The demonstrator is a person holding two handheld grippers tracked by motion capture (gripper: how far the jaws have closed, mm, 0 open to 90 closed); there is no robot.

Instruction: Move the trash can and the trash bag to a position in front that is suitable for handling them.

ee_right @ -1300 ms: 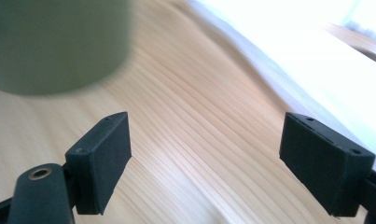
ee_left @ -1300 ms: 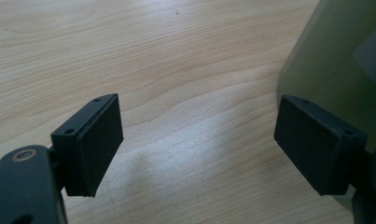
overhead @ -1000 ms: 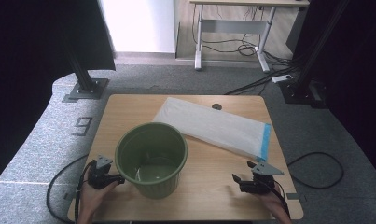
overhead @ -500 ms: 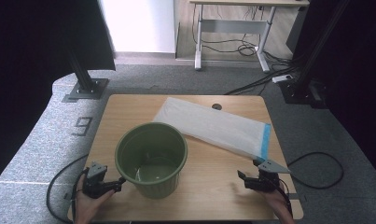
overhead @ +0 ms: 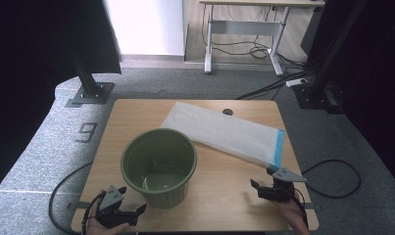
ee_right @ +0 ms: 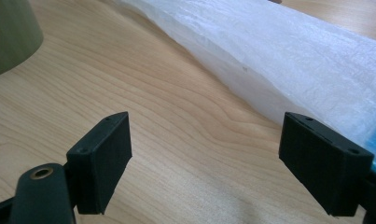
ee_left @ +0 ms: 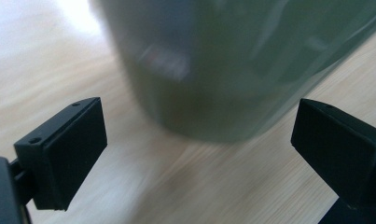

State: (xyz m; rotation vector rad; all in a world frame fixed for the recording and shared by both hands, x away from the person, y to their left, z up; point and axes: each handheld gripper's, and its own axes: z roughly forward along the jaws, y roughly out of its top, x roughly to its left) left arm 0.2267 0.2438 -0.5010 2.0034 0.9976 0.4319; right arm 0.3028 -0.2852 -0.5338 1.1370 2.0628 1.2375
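Note:
A green plastic pot (overhead: 159, 166) stands upright near the table's front left, with nothing inside it. My left gripper (overhead: 137, 210) lies low at the front edge, pointing at the pot's base. Its jaws have just been opening and stand wide. The blurred pot wall (ee_left: 232, 65) is just ahead of my left gripper (ee_left: 199, 135), and the pads do not touch it. A white bag with a blue end strip (overhead: 224, 133) lies flat across the back right. My right gripper (overhead: 258, 189) is open near the front right. In the right gripper view, the bag (ee_right: 293, 60) lies beyond my right gripper (ee_right: 204, 154).
The wooden table (overhead: 224, 196) has bare room between the pot and the right gripper. A small dark hole (overhead: 228, 112) sits near the back edge. Cables trail off both front corners. Black stands and a desk stand on the floor beyond.
The left gripper has slid from the pot's left side toward the front edge and a little right, and its jaws have spread wider. The right gripper has stayed in place.

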